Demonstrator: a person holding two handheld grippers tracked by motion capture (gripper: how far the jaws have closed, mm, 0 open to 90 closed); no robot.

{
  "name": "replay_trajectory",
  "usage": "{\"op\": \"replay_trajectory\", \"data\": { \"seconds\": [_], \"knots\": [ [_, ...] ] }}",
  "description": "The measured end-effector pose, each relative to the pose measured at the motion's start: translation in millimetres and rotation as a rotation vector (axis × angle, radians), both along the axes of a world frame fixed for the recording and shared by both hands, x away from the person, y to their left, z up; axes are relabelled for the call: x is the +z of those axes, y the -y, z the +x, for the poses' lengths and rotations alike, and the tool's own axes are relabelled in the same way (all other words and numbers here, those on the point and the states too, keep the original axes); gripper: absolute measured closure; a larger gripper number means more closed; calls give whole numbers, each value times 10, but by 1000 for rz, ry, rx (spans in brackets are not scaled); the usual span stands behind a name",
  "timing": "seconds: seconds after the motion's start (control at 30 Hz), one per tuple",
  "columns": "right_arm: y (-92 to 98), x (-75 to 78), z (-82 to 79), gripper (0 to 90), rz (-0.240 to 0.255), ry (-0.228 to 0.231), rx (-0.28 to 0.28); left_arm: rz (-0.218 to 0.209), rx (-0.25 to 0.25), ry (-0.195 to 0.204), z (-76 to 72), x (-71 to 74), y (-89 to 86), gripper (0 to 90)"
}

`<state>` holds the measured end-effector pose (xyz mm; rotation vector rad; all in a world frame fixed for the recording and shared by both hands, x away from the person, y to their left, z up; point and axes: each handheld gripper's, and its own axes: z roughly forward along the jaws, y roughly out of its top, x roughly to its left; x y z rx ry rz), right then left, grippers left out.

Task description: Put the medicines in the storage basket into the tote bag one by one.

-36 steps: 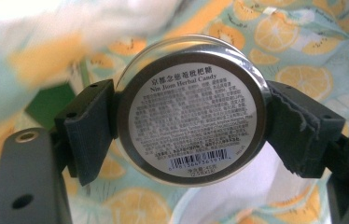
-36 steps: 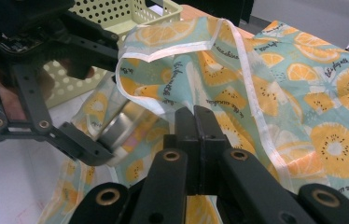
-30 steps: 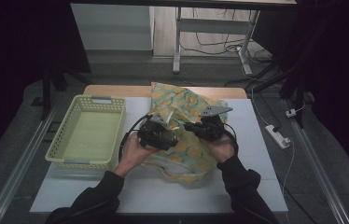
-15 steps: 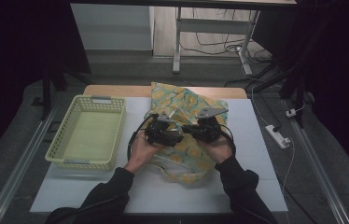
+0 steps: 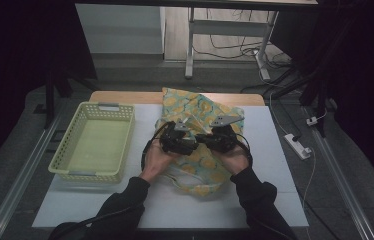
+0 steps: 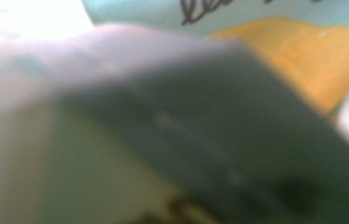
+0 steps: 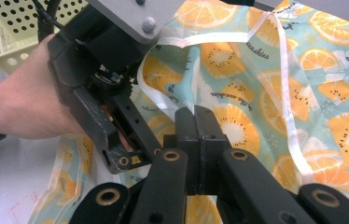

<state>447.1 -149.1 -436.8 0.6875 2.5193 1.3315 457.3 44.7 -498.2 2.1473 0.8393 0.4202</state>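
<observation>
White counter at the centre of the high view, with a wooden strip along its far edge. Lying directly on it: a pale yellow perforated plastic basket at the left, and a crumpled fruit-print cloth at centre, reaching the far edge.

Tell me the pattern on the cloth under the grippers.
Orange and kiwi slices on pale teal cloth, edged in white; clearest in the right gripper view.
</observation>
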Motion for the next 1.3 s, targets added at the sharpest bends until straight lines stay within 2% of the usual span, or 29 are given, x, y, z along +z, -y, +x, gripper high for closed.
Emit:
{"op": "replay_trajectory", "data": {
  "seconds": [0.17, 0.33, 0.4, 0.6, 0.73, 0.83, 1.1, 1.3],
  "knots": [
    [3, 5, 0, 900, -1, 1, -1, 12, 24, 15, 19, -16, 40, 198],
    [2, 1, 1, 900, -2, 1, 1, -3, 27, 0, 38, -16, 55, 99],
    [4, 6, 0, 900, -3, 1, 0, -18, 16, -10, 32, -9, 49, 89],
    [35, 32, 6, 900, 6, 5, -4, -30, -23, -31, -26, 65, 18, 73],
    [48, 48, 6, 900, 10, 6, -7, -41, -55, -63, -72, 100, 12, 44],
    [50, 49, 6, 900, 12, 7, -7, -87, -80, -99, -104, 121, -16, 12],
    [52, 53, 5, 900, 12, 8, -7, -136, -142, -148, -210, 169, -135, 0],
    [50, 53, 2, 900, 12, 8, -6, -147, -175, -147, -296, 212, -223, 0]
  ]
}}
